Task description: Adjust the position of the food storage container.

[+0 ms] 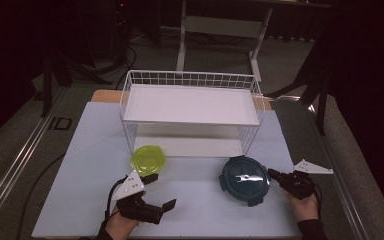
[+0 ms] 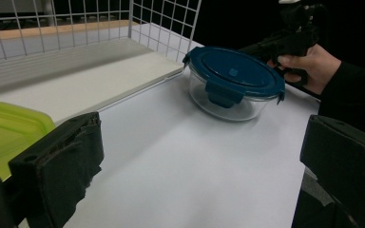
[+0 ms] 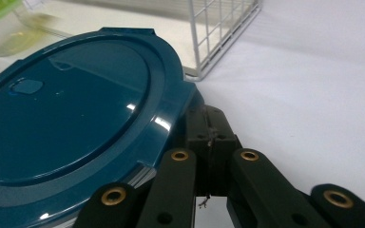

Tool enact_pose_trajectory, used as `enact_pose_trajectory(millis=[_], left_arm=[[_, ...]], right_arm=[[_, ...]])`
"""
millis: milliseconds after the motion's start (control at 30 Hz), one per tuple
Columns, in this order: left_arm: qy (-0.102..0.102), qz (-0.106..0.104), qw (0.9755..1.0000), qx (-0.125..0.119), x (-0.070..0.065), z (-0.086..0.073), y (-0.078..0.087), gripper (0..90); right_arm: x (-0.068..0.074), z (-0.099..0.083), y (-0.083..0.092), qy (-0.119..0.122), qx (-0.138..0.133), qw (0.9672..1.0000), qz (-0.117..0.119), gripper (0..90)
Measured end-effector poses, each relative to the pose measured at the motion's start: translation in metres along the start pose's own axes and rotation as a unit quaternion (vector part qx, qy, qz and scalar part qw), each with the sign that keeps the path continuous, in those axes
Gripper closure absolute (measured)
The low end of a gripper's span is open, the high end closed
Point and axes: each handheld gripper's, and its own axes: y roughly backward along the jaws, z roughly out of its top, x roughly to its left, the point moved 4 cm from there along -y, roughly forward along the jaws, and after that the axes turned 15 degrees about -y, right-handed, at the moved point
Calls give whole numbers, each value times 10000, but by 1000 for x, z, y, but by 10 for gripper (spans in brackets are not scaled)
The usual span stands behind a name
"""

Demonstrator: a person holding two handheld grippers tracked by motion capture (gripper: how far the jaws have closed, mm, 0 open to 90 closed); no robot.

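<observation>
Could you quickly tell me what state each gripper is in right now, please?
Left gripper: open, holding nothing.
Right gripper: shut, tips at the blue-lidded container, gripping nothing.

Blk grippers [image 1: 160,192]; dark sleeves [image 1: 312,231] (brass screws)

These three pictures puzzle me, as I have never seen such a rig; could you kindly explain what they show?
A person at a table holds a hand-held gripper in each hand. The high view looks down from above; each of the other two comes from a camera riding on one gripper.

On the white table stand a white wire rack, a container with a yellow-green lid and a glass bowl with a blue lid.

The left gripper has its fingers spread wide, with nothing between them. The right gripper is shut, its tips right beside the blue lid's rim; whether they touch it is hard to tell.
</observation>
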Motion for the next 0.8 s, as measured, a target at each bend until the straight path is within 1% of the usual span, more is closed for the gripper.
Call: enact_pose_trajectory(millis=[100,167,200,233,367,400,500,567,600,733,800], left_arm=[[-5,-1,10000,-8,0,0,0,5],[3,-12,10000,3,0,0,0,5],[3,-12,10000,3,0,0,0,5],[11,-41,10000,-1,0,0,0,5],[-19,-82,10000,15,-1,0,-1,5],[-19,-82,10000,15,-1,0,-1,5],[-9,-120,9999,25,-3,0,-3,5],[-12,-132,9999,29,-3,0,-3,5],[-18,-167,9999,43,-3,0,-4,5],[-30,-171,9998,50,-4,0,-5,5],[-58,-183,9998,57,-4,1,-5,5]], right_arm=[[5,-1,-3,29,43,9999,95,900],[10,-1,-6,90,83,9998,128,900],[10,-1,-6,90,83,9998,128,900],[14,-1,-8,128,124,9997,165,900],[22,-3,-11,134,188,9994,261,900],[22,-3,-11,134,188,9994,261,900],[29,-4,-15,159,242,9990,339,900],[30,-4,-17,172,252,9989,363,900],[34,-4,-19,191,288,9986,406,900],[39,-5,-21,224,324,9981,467,900],[44,-6,-23,260,361,9976,537,900]])
